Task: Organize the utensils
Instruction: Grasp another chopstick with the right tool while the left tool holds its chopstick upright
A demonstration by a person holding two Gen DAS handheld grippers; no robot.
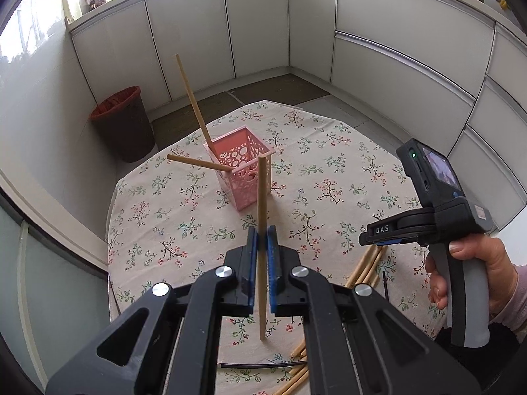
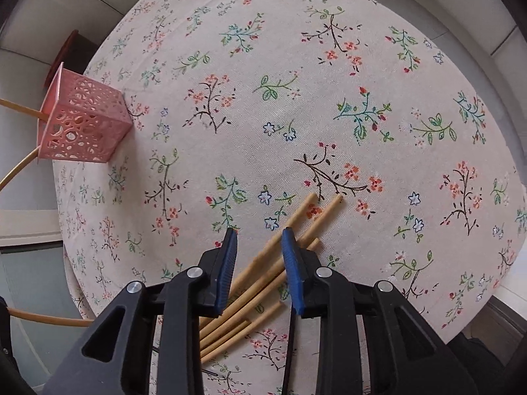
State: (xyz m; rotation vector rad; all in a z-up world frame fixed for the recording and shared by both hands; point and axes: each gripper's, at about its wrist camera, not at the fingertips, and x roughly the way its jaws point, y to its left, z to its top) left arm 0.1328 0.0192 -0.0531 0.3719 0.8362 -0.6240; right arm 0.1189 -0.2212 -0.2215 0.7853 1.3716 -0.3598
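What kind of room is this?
Probably a home kitchen: white cabinets wrap around the corner, a table with a flowery tablecloth holds a pink holder for chopsticks, and a bin stands by the cabinets.

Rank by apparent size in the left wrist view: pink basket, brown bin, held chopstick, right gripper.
1. right gripper, though nearness to the camera inflates it.
2. brown bin.
3. pink basket, close to the bin in apparent size, so that pair is unsure.
4. held chopstick: long but very thin, clamped in the left gripper.
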